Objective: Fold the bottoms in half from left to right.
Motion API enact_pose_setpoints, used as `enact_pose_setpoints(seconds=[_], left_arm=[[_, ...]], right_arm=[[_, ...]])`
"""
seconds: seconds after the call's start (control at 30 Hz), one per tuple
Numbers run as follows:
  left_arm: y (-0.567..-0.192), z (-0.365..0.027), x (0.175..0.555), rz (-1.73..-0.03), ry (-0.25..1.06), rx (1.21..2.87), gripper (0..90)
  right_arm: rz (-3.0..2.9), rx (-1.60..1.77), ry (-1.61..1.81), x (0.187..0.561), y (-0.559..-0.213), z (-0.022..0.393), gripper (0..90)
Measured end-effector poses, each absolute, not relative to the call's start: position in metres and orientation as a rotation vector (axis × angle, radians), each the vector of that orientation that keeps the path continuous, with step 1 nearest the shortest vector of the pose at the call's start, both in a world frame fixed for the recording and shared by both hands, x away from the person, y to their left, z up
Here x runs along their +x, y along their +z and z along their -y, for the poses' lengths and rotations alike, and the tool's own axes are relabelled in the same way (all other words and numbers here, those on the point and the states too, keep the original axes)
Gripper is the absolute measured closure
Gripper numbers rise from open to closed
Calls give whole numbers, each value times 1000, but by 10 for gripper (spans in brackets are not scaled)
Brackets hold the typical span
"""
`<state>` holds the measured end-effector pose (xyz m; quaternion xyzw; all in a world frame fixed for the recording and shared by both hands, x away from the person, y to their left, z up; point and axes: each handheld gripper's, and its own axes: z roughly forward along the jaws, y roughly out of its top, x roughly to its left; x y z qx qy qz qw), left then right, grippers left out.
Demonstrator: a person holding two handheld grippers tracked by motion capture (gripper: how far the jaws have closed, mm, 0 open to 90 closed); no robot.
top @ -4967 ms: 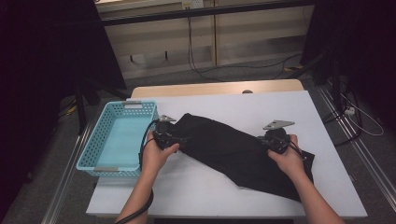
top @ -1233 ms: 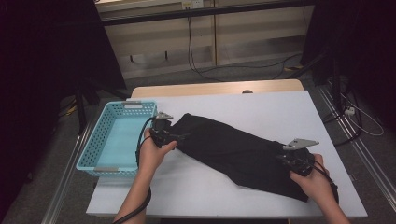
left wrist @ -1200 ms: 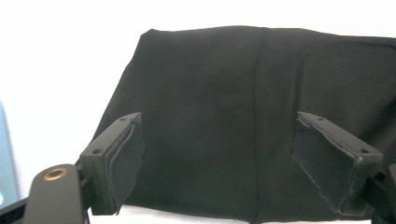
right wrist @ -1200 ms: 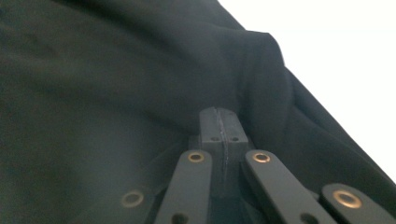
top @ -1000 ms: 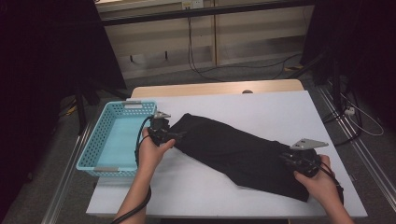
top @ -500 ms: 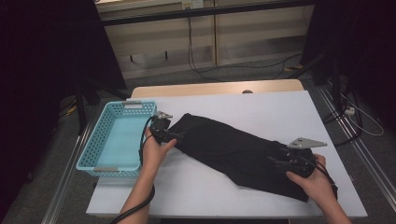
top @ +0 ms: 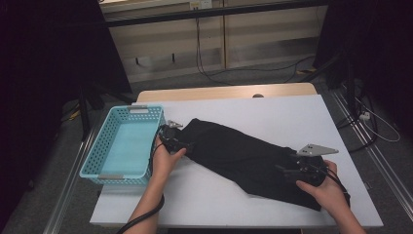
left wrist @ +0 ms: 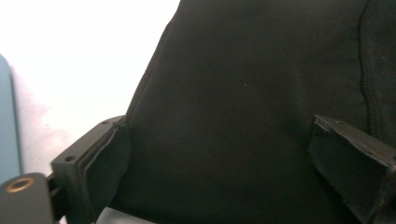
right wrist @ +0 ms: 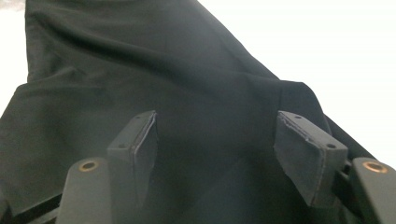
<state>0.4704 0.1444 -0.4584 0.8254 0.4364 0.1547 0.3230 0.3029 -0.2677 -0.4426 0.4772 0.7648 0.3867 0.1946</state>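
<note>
Both claws (left [top: 187,145], right [top: 284,170]) newly opened, jaws spread over black cloth [top: 243,153] edges near basket [top: 122,146].

Plain black cloth [top: 243,158], no print; turquoise basket [top: 104,151] w/ perforated walls; white table [top: 292,117]; grippers' pads black [right wrist: 140,140].

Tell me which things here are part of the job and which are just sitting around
Part of the job:
black cloth, lying flat on the table
left gripper, open at the cloth's end by the basket
right gripper, open over its other end

Just lying about:
blue basket, nothing in it
white table
cables on the floor
</note>
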Motion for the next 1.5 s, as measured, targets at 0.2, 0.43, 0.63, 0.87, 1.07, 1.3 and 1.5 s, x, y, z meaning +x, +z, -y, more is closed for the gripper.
enact_pose_setpoints(seconds=[0.2, 0.43, 0.63, 0.87, 1.07, 1.3, 1.5], left_arm=[[-456, -142, 468, -1180, 387, 2169, 132], [-447, -136, 462, -1219, 326, 2181, 443], [-444, -137, 462, -1217, 214, 2169, 754], [-441, -142, 465, -1250, 157, 2132, 785], [-424, -144, 472, -1268, 141, 2117, 799], [-401, -147, 482, -1282, 183, 2114, 847], [-404, -148, 485, -1272, 178, 2129, 835]], right_arm=[[-2151, 1334, 1088, 304, -443, 266, 298], [-2144, 1341, 1098, 304, -442, 265, 294], [-2144, 1337, 1102, 305, -442, 264, 284], [-2143, 1332, 1117, 305, -442, 265, 255], [-2153, 1334, 1126, 306, -445, 265, 212], [-2157, 1330, 1141, 305, -446, 267, 196], [-2144, 1344, 1141, 309, -446, 271, 189]])
